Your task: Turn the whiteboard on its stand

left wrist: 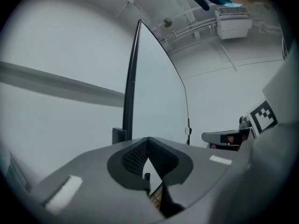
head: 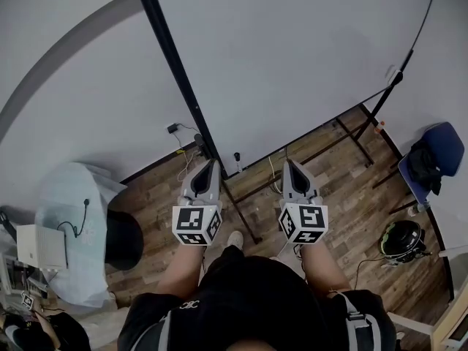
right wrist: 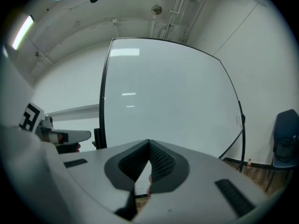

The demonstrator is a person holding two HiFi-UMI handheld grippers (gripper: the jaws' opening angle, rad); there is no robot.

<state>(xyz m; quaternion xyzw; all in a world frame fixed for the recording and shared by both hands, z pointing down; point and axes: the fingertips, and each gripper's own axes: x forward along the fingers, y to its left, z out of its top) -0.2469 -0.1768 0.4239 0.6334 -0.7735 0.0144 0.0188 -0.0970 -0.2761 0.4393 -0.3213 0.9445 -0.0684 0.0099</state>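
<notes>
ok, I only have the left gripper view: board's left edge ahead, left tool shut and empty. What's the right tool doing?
Observer: The right tool is shut, with nothing between its jaws. It looks at the whiteboard face-on.
Operator: Anything on the floor by the stand?
Observer: In the head view a helmet lies on the wood floor off to the right, apart from the stand.
Operator: Anything else on that side?
Observer: A blue chair with a dark bundle on it stands near the board's right end.
</notes>
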